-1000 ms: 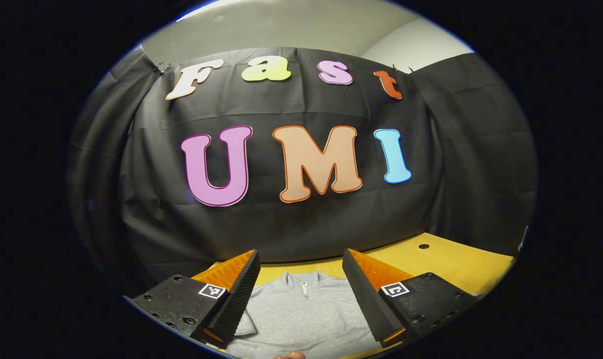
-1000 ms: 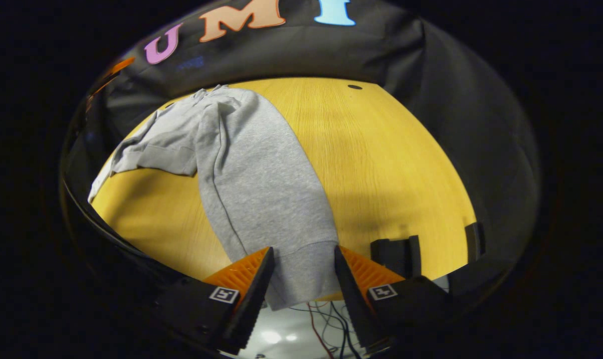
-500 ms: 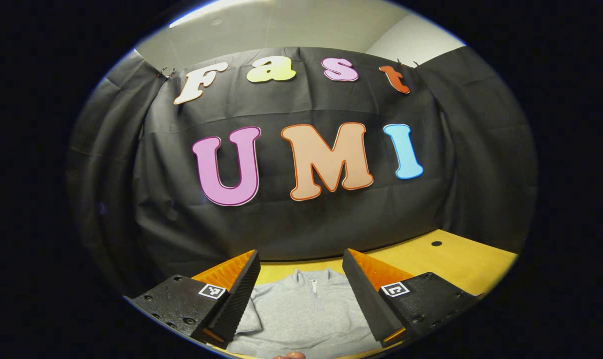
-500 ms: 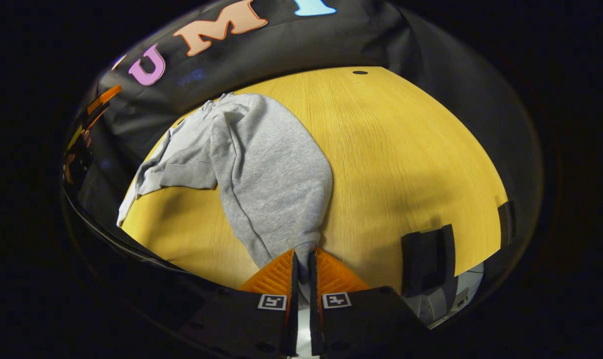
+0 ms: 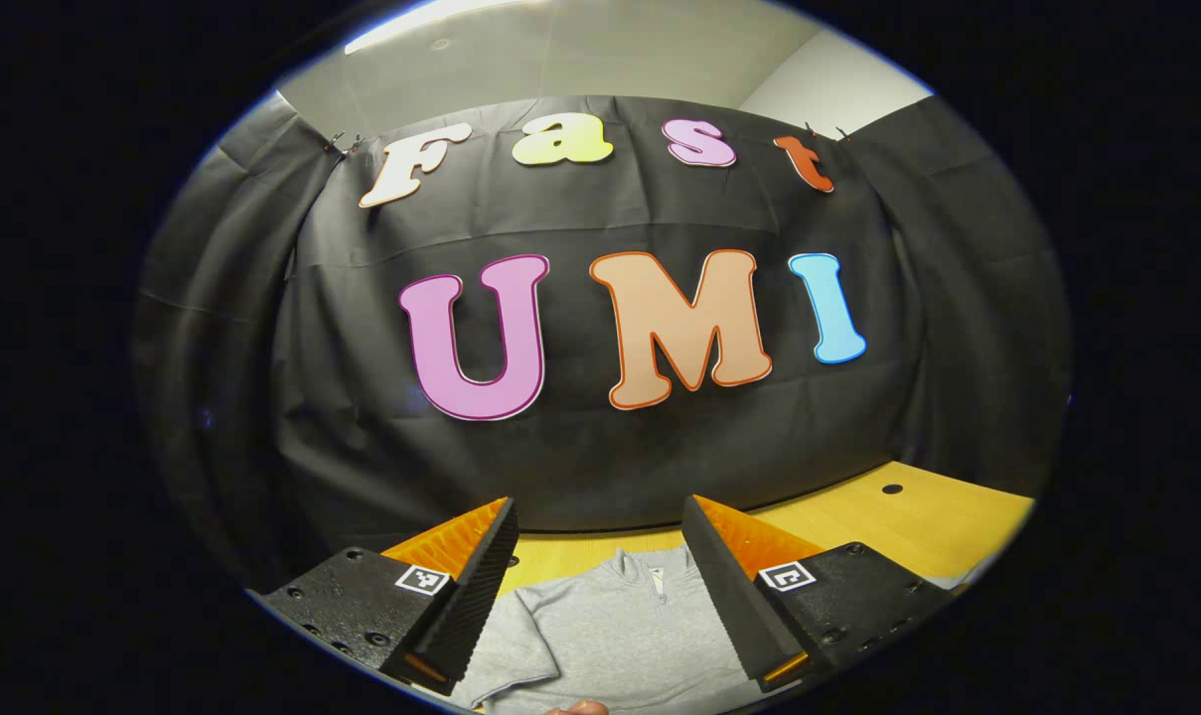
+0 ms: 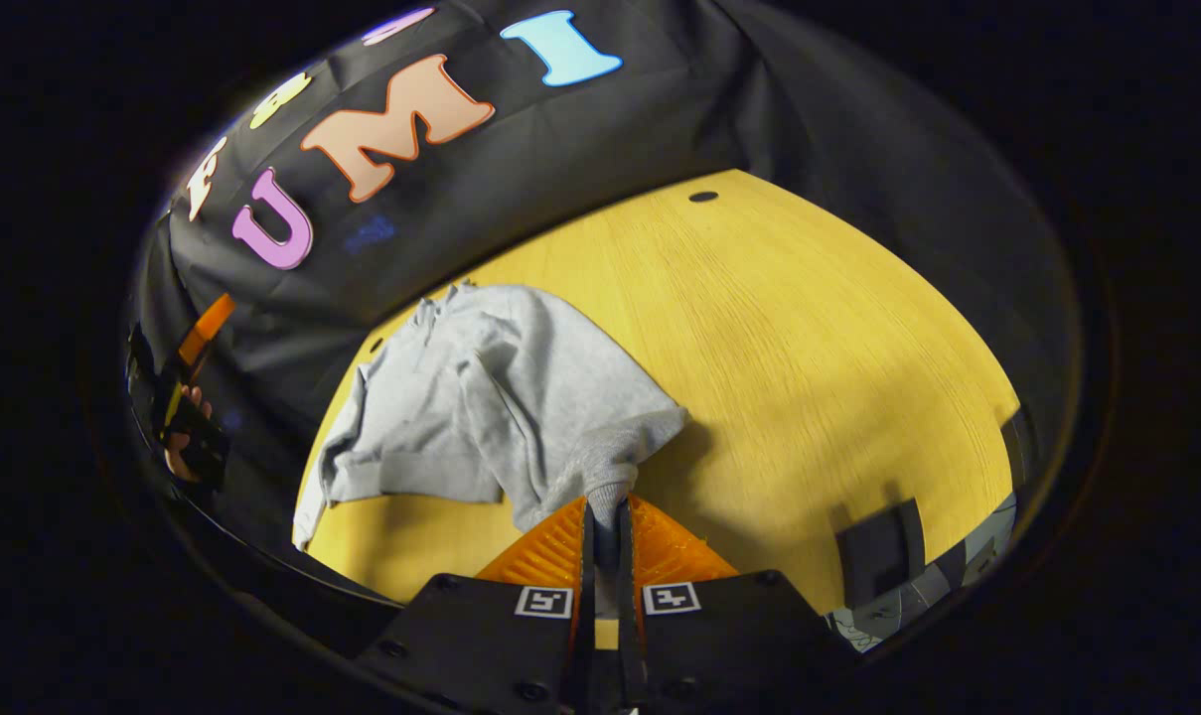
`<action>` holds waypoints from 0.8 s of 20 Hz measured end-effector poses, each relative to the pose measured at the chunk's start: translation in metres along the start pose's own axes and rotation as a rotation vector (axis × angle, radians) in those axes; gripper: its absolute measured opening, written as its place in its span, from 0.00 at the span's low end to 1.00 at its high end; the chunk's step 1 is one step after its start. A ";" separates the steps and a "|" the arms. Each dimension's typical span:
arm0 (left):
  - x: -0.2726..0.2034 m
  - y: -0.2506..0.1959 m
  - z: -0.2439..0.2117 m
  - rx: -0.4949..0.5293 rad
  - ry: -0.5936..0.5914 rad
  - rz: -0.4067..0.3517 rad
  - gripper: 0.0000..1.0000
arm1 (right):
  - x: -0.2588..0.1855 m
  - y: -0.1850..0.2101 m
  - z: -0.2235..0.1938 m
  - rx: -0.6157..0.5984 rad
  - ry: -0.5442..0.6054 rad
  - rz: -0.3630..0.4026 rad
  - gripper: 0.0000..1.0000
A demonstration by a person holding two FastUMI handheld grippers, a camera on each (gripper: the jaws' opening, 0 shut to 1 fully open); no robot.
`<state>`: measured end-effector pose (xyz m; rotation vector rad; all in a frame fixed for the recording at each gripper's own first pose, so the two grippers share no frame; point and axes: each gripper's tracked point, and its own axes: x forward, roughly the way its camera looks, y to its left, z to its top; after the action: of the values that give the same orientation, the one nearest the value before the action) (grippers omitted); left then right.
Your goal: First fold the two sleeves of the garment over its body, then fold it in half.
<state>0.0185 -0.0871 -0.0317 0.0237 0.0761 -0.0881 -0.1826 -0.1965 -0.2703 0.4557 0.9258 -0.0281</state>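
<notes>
A grey zip-neck sweatshirt [image 6: 491, 397] lies on the yellow table [image 6: 809, 328]. My right gripper [image 6: 605, 506] is shut on its bottom hem, which is bunched between the fingers and raised off the table, so the lower body hangs in a slope toward the collar. One sleeve [image 6: 401, 477] lies folded across the body. In the left gripper view the collar and chest of the sweatshirt [image 5: 620, 621] show below my left gripper [image 5: 600, 511], which stands open and holds nothing. My left gripper [image 6: 191, 392] also shows at the far left, held by a hand.
Bare table stretches to the right of the garment, with a small round hole [image 6: 703, 196] near the back. Two dark blocks [image 6: 880, 552] stand at the near right edge. The black cloth wall [image 5: 580, 467] closes the back.
My right gripper shut on the hem and carried it up and toward the collar, shortening the flat part of the body. The left gripper stayed open and shifted slightly.
</notes>
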 end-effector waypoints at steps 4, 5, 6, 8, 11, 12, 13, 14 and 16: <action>0.000 0.019 0.000 0.009 -0.005 0.019 0.96 | 0.008 0.040 0.040 0.008 -0.064 0.066 0.12; -0.002 0.025 0.001 0.008 -0.006 0.027 0.96 | 0.011 0.050 0.051 0.011 -0.082 0.082 0.12; -0.003 0.030 0.002 0.009 -0.006 0.036 0.97 | 0.013 0.060 0.062 0.018 -0.098 0.100 0.12; -0.006 0.041 0.001 0.013 -0.005 0.055 0.97 | 0.016 0.081 0.088 0.034 -0.136 0.137 0.12; -0.011 0.061 0.001 0.020 -0.005 0.083 0.97 | 0.024 0.110 0.122 0.035 -0.177 0.180 0.12; -0.012 0.068 0.001 0.024 -0.006 0.093 0.96 | 0.029 0.119 0.131 0.022 -0.190 0.190 0.12; -0.013 0.075 0.002 0.028 -0.006 0.104 0.96 | 0.034 0.131 0.141 0.011 -0.198 0.205 0.12; -0.014 0.082 0.003 0.032 -0.007 0.116 0.96 | 0.037 0.141 0.147 0.006 -0.204 0.214 0.11; -0.016 0.097 0.002 0.037 -0.005 0.140 0.96 | 0.047 0.162 0.161 -0.001 -0.214 0.240 0.12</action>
<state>0.0111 0.0106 -0.0267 0.0654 0.0677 0.0502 0.0041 -0.1052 -0.1644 0.5490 0.6573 0.1396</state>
